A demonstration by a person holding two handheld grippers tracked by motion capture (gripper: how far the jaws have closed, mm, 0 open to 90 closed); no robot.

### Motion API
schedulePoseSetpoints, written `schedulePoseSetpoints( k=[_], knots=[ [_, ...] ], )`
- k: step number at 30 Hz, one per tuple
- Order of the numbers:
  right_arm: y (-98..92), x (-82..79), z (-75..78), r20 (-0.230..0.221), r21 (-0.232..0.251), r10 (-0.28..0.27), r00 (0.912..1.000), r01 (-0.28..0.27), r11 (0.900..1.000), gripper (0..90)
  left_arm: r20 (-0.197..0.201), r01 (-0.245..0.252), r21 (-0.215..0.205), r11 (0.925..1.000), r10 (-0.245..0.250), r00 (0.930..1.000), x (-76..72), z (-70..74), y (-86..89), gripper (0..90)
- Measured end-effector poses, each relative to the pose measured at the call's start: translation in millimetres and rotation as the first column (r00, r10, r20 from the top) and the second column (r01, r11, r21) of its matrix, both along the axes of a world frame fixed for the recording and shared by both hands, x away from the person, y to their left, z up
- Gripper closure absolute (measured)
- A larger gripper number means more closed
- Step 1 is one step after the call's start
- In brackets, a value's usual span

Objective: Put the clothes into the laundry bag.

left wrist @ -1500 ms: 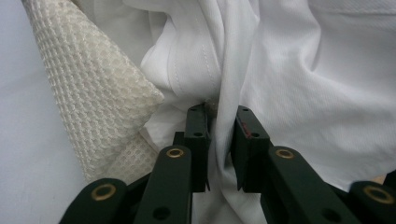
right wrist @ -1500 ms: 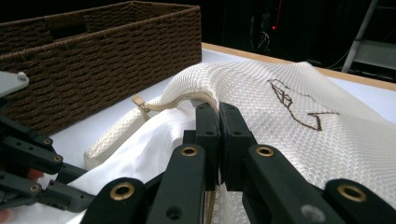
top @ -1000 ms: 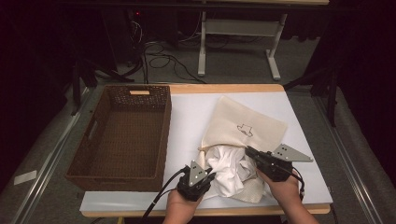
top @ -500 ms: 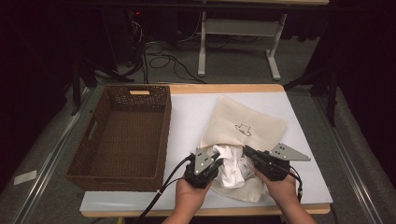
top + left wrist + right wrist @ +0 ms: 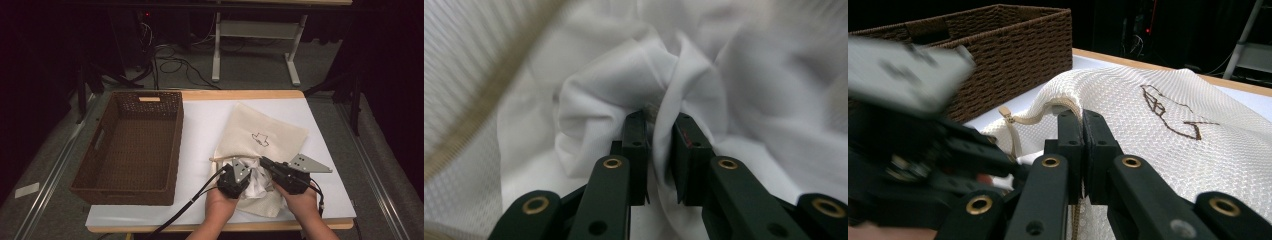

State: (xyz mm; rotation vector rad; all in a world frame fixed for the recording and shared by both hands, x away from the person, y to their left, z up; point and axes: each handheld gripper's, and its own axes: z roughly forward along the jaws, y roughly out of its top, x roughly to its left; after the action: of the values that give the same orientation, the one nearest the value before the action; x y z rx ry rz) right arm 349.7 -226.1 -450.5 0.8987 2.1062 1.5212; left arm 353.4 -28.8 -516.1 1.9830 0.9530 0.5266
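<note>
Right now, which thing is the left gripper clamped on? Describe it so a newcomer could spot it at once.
Start at the brown wicker basket on the white table; just right of it lies a cream mesh bag with a dark stitched emblem. At the bag's near opening sits a crumpled white cloth, pinched by the left gripper. It is smooth, plain white, unlike the textured mesh.

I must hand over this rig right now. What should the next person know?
Left gripper: shut on a fold of the white cloth, at the bag's mouth.
Right gripper: shut on the zipper edge of the mesh laundry bag, holding it open.
Wicker basket: beside the bag, nothing inside.
Done: cloth partly inside the bag.
Left: probably push the rest in and close the bag.
</note>
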Motion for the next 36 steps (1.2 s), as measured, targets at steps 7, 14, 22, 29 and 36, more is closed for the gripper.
schedulePoseSetpoints(
  k=[7, 14, 22, 29, 36],
  knots=[
    [1.2, 0.0, -0.9, -0.003, -0.008, -0.007, 1.0000, 0.007, 1.000, 89.3, -0.048, -0.082, -0.066, 0.9944, 0.079, 0.9957, 13.4, 0.8, 14.0, 78.0],
    [-1.7, -0.2, -0.9, -0.003, -0.006, -0.002, 1.0000, 0.002, 1.000, 89.2, -0.033, -0.077, -0.136, 0.9877, 0.073, 0.9967, 1.1, 6.8, 24.1, 52.9],
    [0.2, -1.7, -1.3, -0.001, -0.016, -0.003, 1.0000, 0.003, 1.000, 89.2, 0.023, -0.029, -0.161, 0.9866, 0.033, 0.9992, -28.0, 24.6, 41.2, 38.6],
    [-1.6, -2.6, -1.1, 0.003, -0.021, -0.004, 1.0000, 0.004, 1.000, 89.2, 0.013, -0.012, -0.123, 0.9923, 0.014, 0.9998, -53.2, 20.1, 56.0, 41.0],
    [0.1, -3.6, -1.1, 0.003, -0.025, -0.004, 1.0000, 0.004, 1.000, 89.1, -0.002, -0.001, -0.042, 0.9991, 0.001, 1.0000, -67.4, 7.7, 63.8, 65.0]
  ],
)
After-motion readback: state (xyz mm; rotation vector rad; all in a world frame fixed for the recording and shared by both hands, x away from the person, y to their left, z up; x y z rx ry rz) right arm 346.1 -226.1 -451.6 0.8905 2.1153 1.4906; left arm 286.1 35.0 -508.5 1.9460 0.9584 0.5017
